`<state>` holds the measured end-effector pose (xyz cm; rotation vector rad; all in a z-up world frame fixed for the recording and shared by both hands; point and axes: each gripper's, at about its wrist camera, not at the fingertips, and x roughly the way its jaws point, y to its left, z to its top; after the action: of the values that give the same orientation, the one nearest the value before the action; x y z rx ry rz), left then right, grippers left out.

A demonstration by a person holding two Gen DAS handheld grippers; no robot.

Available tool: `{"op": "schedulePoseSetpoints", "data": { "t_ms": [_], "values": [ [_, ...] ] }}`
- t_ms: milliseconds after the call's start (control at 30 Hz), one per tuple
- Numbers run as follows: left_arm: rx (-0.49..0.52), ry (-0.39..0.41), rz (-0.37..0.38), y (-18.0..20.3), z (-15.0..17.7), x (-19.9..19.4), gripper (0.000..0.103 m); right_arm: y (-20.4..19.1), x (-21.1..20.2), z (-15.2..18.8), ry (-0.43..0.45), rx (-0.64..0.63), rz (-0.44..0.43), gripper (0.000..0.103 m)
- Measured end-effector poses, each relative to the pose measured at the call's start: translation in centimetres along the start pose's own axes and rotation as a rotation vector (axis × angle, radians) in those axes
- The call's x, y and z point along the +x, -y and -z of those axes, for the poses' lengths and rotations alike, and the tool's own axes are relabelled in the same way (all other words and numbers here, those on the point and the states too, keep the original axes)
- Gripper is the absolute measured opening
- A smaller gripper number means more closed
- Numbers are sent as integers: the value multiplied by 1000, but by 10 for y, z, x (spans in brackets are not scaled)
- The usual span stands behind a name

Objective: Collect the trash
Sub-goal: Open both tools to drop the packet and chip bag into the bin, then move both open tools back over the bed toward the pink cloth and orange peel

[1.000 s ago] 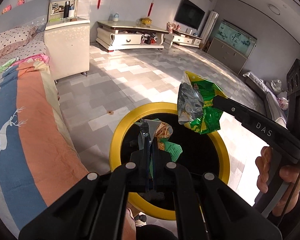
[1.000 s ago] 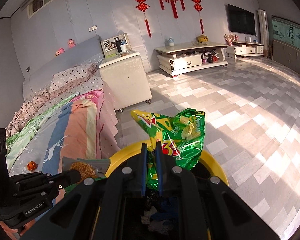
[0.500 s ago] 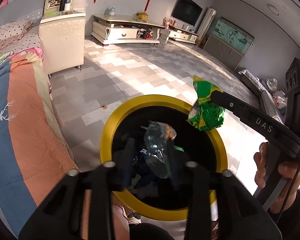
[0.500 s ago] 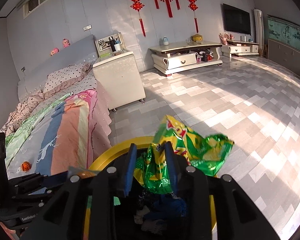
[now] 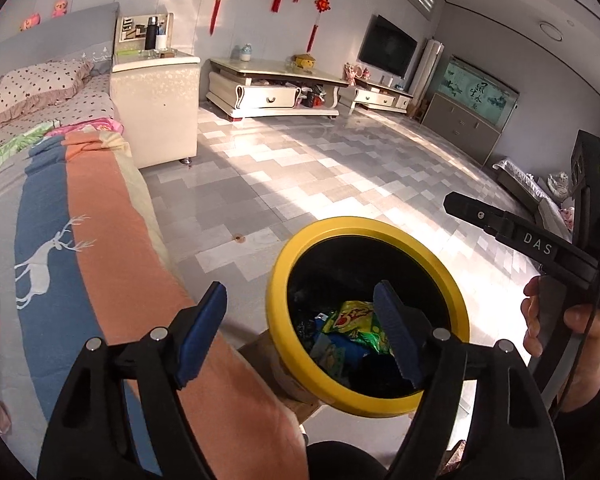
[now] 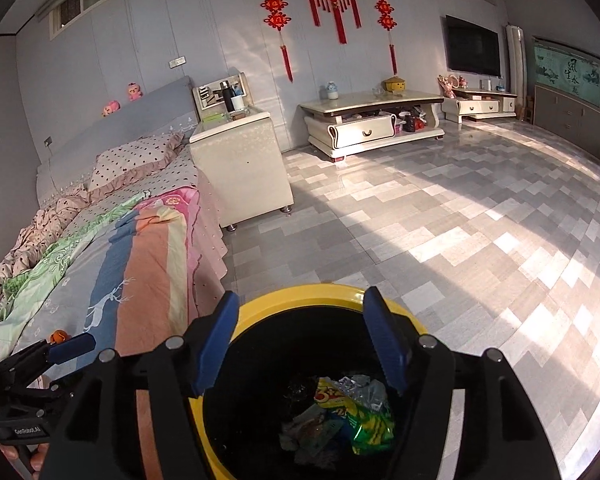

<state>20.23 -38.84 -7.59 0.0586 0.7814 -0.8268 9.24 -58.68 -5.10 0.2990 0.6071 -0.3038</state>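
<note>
A yellow-rimmed black trash bin (image 5: 364, 228) stands on the floor beside the bed; it also shows in the right wrist view (image 6: 320, 294). Inside lie a green snack bag (image 5: 358, 324) (image 6: 364, 416) and other wrappers (image 6: 312, 432). My left gripper (image 5: 300, 328) is open and empty, over the bin's left rim and the bed edge. My right gripper (image 6: 300, 340) is open and empty, right above the bin's mouth. In the left wrist view the right gripper's arm (image 5: 520, 236) shows at the right, held by a hand.
A bed with a striped deer blanket (image 5: 60, 240) lies left of the bin. A small orange thing (image 6: 59, 336) lies on the blanket. A white nightstand (image 6: 240, 160) and TV cabinet (image 6: 372, 124) stand farther back. Tiled floor (image 6: 440, 240) spreads right.
Both grippers opened and let go of their wrappers; the green bag and the other wrapper dropped into the bin. The left gripper moved left and back, toward the bed edge.
</note>
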Motion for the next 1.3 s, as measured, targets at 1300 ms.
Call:
{"op": "schedulePoseSetpoints", "data": {
  "t_ms": [1300],
  "values": [
    [-323, 5, -377, -296, 151, -161, 76, -378, 94, 30, -257, -494, -519, 68]
  ]
}}
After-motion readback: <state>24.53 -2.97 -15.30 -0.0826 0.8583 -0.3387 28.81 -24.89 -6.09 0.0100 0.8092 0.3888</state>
